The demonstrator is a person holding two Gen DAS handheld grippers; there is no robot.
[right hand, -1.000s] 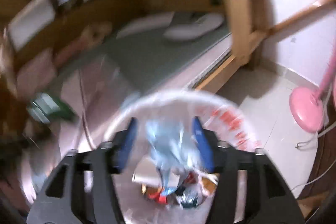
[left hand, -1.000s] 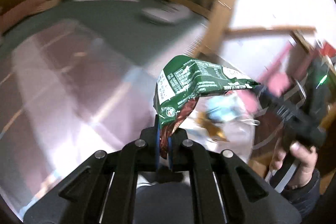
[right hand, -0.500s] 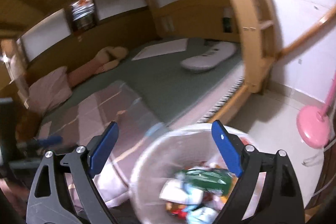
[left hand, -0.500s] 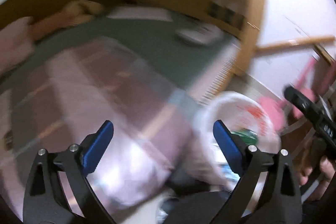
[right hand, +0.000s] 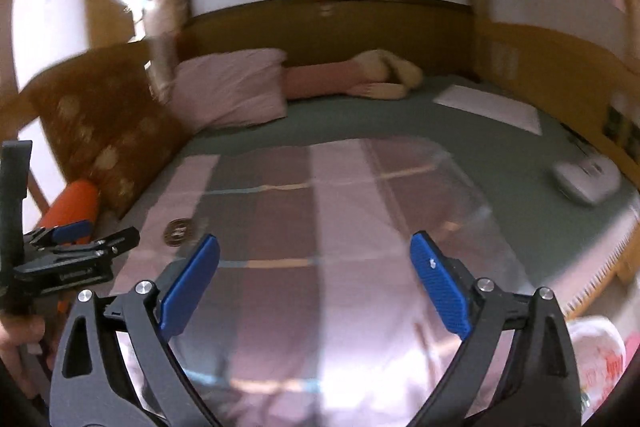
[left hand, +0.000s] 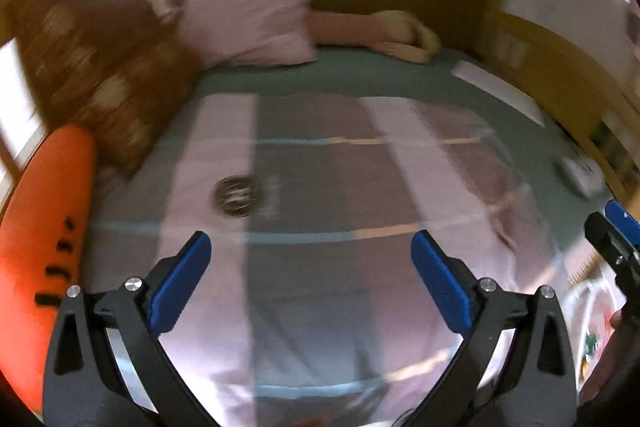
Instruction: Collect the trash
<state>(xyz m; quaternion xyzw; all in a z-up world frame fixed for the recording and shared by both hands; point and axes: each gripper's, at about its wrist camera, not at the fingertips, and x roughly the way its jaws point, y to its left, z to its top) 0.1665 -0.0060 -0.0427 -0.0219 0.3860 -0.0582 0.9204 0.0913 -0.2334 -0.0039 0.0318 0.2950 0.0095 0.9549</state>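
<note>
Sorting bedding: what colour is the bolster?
Orange, with black marks; the bolster shows best in the left wrist view.

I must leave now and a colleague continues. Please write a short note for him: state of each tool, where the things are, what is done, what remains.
Left tool: open, empty, above the striped blanket.
Right tool: open, empty, also over the blanket.
Trash bag: at the bed's right edge, with some trash visible inside in the left view.
Left: one small round dark item on the blanket, blurred; the left tool is nearer to it.
</note>
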